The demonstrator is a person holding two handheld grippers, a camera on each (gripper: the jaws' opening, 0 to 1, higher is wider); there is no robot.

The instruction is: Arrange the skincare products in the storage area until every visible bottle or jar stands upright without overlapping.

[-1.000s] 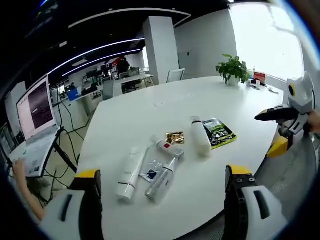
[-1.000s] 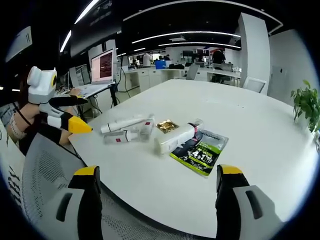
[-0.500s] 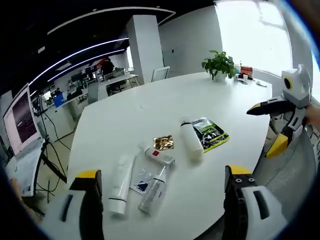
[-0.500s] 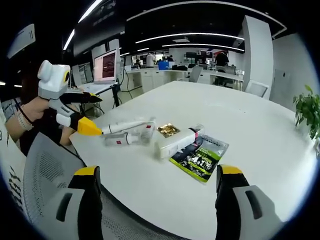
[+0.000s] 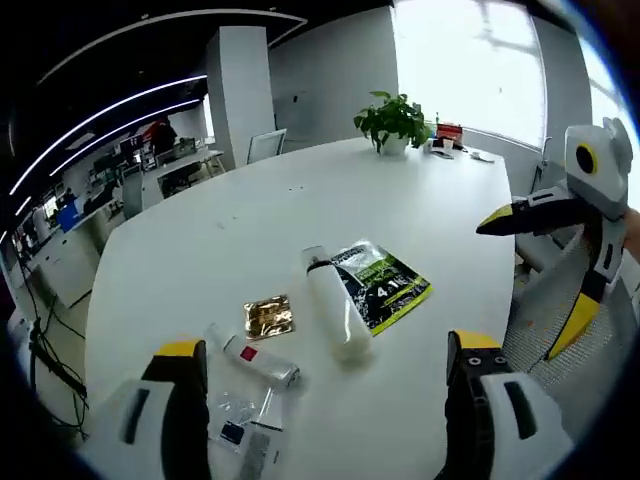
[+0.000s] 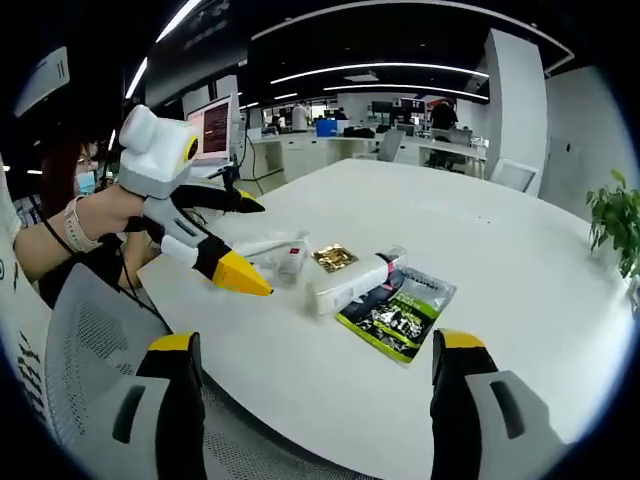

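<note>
A: Where do the products stand?
B: None upright. The white bottle (image 5: 334,305) lies mid-table, touching the green sachet (image 5: 383,285); a small tube (image 5: 258,359) lies nearer, beside the gold packet (image 5: 268,316).
A: The tongs?
B: Left gripper (image 6: 240,240) and right gripper (image 5: 525,255) are both wide apart, empty. Everything's left.

White bottle (image 5: 336,305), green-black sachet (image 5: 383,285)

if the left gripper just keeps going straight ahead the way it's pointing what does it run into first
Probably the white bottle lying on its side on the table, partly over the green packet. It sits nearly centred between the open jaws of the left gripper, slightly right. The gold sachet lies left of that line. Depth is uncertain.
</note>
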